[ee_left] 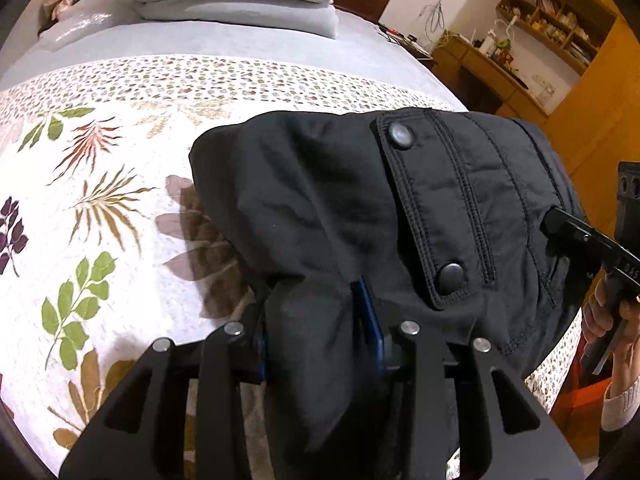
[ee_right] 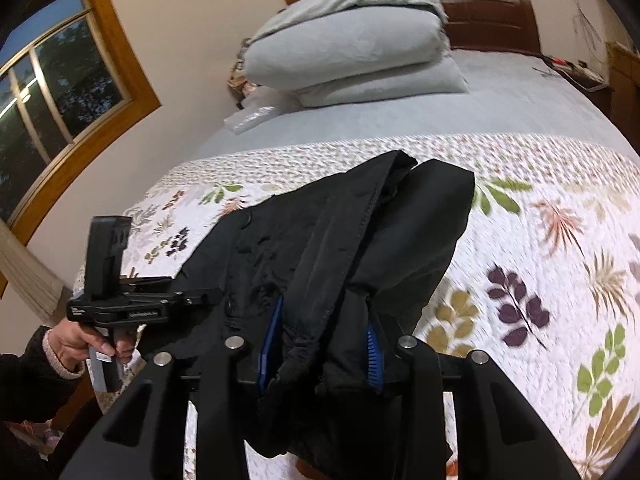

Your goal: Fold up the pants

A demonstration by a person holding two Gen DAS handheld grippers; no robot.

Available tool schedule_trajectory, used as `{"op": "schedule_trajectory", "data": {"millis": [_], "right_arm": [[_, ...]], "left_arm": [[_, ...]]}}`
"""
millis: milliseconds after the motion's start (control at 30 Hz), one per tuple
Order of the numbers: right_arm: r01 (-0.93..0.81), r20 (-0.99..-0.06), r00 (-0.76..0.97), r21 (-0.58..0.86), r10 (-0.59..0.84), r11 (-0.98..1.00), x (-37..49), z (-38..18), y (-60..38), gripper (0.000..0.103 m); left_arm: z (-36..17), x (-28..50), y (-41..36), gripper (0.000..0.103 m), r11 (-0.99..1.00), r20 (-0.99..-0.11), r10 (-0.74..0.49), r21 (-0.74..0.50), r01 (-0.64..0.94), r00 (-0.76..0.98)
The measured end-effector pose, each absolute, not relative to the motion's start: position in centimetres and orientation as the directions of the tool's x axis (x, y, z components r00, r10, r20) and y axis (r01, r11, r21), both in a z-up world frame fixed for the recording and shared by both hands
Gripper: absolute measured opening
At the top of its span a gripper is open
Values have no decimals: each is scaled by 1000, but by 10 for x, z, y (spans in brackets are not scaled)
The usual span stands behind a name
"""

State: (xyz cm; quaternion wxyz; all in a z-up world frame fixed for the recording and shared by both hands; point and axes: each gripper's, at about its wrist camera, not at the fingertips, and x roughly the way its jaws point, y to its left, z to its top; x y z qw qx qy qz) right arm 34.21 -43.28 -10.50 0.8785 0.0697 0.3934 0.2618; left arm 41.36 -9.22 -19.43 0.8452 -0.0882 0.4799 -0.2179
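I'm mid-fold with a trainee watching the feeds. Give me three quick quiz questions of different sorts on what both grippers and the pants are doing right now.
1. True or false: the left gripper and the right gripper each have black pants fabric between their fingers.
2. Multiple choice: the flap with two snap buttons shows in which view? A) left wrist B) right wrist C) neither
3. Fill in: the pants are over a leaf-patterned ____, with folded grey bedding stacked near the headboard.

Key: 1 true; 2 A; 3 bedspread.
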Motion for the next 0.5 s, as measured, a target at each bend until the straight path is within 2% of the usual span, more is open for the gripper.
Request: {"op": "schedule_trajectory", "data": {"millis": [500], "right_arm": [[-456,-636,541,329,551,827,375,-96,-384,36]], "left_arm": [[-180,436,-59,36,929,-782,-369,-298,218,502]]}}
